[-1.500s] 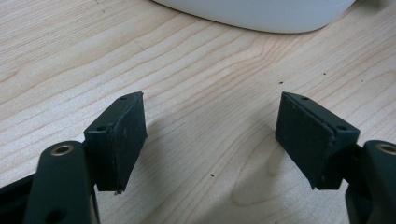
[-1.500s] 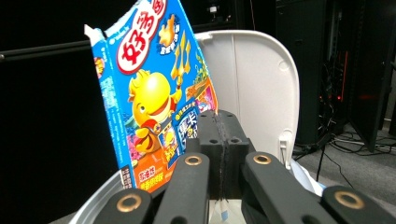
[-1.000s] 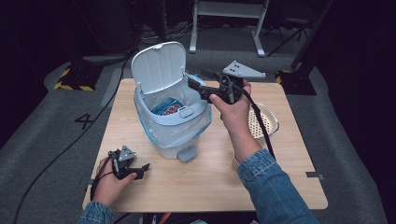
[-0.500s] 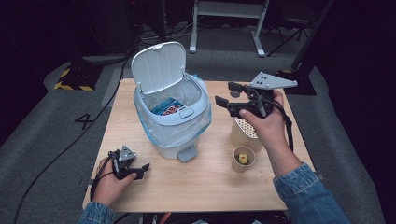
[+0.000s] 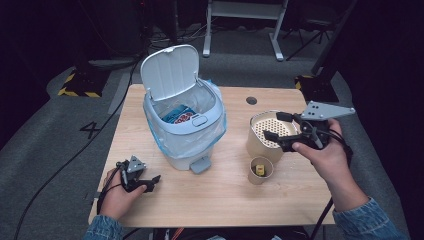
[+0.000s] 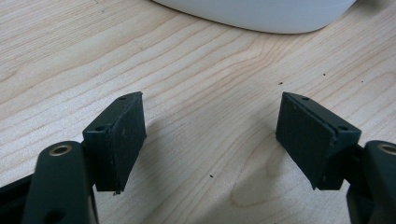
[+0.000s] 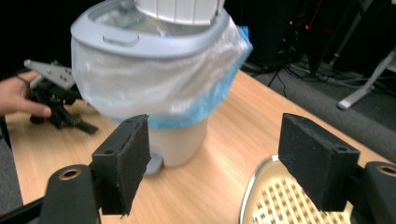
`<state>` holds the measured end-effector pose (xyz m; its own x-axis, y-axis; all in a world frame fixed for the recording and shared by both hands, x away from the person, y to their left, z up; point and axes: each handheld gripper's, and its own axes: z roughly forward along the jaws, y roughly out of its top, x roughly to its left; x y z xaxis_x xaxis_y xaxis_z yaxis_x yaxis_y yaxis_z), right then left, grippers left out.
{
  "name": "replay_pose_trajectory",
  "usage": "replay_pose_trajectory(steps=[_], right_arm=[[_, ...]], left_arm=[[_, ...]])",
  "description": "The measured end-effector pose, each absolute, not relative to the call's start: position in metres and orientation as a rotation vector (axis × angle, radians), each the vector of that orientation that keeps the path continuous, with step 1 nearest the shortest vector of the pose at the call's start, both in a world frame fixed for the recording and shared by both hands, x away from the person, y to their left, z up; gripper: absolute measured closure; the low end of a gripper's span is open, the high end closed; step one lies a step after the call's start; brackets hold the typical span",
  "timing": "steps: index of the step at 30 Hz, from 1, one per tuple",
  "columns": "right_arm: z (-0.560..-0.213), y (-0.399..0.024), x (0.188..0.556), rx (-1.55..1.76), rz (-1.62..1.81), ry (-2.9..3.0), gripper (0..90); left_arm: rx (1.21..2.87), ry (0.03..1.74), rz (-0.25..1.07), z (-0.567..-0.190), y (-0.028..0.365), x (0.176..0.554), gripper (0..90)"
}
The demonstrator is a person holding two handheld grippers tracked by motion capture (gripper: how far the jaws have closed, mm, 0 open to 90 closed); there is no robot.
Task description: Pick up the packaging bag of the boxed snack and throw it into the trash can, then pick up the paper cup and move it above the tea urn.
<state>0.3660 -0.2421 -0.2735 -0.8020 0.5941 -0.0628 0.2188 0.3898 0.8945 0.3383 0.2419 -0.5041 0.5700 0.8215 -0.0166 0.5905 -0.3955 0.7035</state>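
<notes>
Over the perforated cup, my right jaws gape with nothing between them.

From the high view, my right gripper (image 5: 281,126) hovers at the rim of the perforated cup (image 5: 263,131), which stands upright on the table (image 5: 225,195) right of the pedal bin (image 5: 182,125); a small paper cup (image 5: 260,170) with something yellow inside sits just in front of it. My left gripper (image 5: 150,181) rests well away at the near-left edge, so the right is plainly nearer. Along my left gripper view, the pads (image 6: 122,135) stand wide over bare wood, holding nothing, the bin's white base beyond. Along my right gripper view, my jaws have just been opening and are empty; the cup's round, hole-dotted insert (image 7: 285,203) lies below, toward the right pad, its axis vertical, tan-walled with a pale rim. I judge a straight drop suits it.
</notes>
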Motion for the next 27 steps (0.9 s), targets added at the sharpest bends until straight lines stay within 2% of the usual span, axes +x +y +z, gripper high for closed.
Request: replay_pose_trajectory(steps=[20, 23, 27], right_arm=[[-0.351, -0.291, 0.349, 0.809, 1.247, 2.4, 26.2], [-0.37, -0.294, 0.348, 0.799, 1.197, 2.428, 26.0], [-0.387, -0.293, 0.348, 0.814, 1.168, 2.47, 25.5]], left_arm=[[2.125, 1.132, 0.435, -0.504, 0.242, 0.337, 23.7], [2.147, 1.111, 0.422, -0.504, 0.243, 0.336, 16.8], [2.149, 1.108, 0.424, -0.505, 0.245, 0.335, 17.1]])
